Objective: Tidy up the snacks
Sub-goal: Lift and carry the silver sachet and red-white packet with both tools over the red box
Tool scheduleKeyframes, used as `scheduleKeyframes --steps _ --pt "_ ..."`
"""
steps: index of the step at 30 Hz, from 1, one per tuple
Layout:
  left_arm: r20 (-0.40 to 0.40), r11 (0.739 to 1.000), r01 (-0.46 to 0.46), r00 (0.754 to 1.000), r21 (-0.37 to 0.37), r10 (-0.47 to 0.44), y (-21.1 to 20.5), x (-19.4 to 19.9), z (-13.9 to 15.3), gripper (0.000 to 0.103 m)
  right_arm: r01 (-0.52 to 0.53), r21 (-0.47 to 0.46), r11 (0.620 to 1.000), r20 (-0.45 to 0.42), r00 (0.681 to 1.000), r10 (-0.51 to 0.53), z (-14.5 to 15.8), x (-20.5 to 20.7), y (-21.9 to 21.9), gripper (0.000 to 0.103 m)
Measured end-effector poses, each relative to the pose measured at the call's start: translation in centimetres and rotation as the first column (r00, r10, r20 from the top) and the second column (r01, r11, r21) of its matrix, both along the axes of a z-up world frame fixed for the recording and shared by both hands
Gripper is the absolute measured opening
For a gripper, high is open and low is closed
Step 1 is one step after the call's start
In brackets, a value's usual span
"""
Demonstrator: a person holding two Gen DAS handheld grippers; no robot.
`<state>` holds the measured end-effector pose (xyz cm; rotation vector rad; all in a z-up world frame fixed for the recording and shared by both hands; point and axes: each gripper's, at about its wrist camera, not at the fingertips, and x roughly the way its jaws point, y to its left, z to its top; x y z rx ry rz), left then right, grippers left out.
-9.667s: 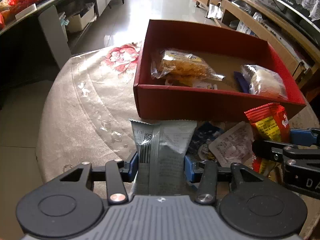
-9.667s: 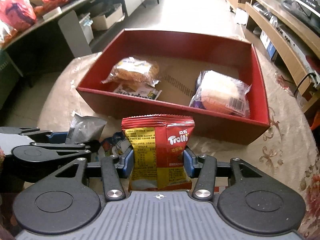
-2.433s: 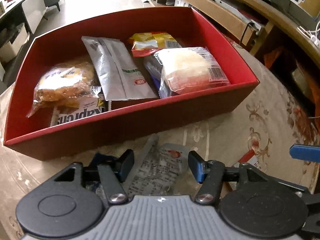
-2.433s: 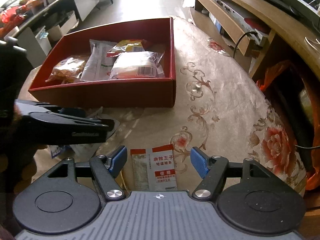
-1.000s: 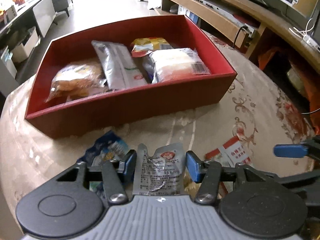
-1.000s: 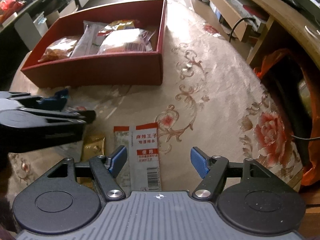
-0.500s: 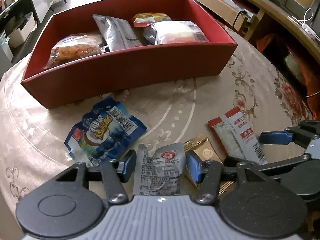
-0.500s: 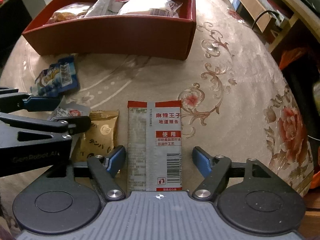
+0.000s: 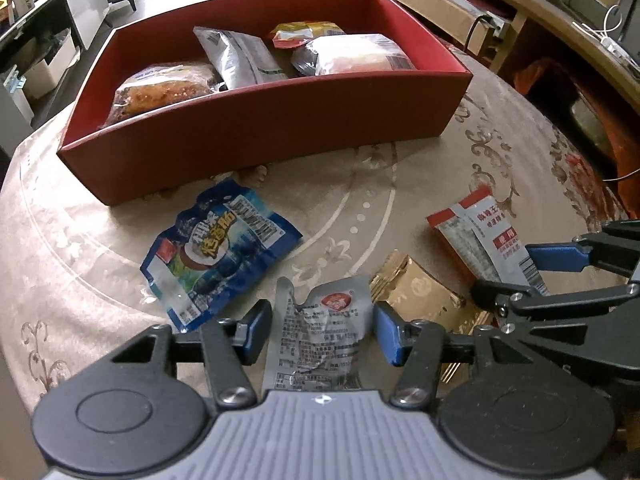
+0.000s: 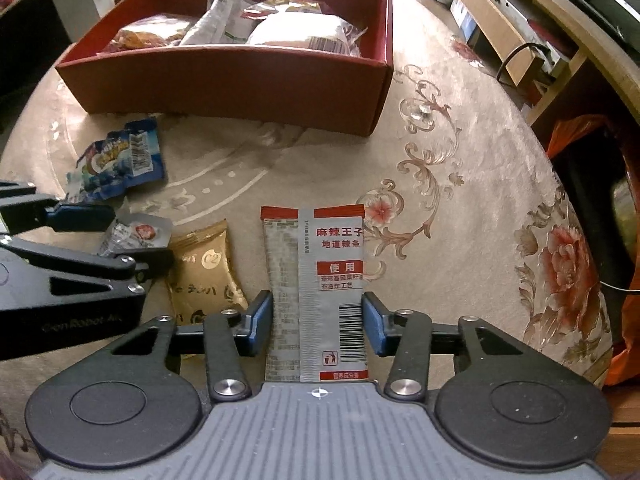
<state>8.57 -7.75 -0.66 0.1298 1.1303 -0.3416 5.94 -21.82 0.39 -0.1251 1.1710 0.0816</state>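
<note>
Grippers are clamping: left gripper (image 9: 322, 332) on silver pouch (image 9: 320, 338), right gripper (image 10: 318, 322), just closing, on red-grey packet (image 10: 316, 288); thin edge grips risking slips short of the box (image 9: 280, 120).

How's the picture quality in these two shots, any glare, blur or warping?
Left wrist view: sharp, bright light from the floor behind; fisheye bows the red box front wall; glare on the silver pouch. Right wrist view: also sharp, dimmer and warmer; the tablecloth curves toward the edges, corners go dark, mild sheen on the gold packet.
</note>
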Motion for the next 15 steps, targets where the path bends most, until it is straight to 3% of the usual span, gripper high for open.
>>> scheduleKeyframes --steps 15 --pt "0.036 0.998 -0.046 0.998 -0.048 0.048 1.1 -0.8 2.8 0.056 0.040 0.063 0.997 0.096 0.994 -0.046 2.5 -1.5 -0.7 0.054"
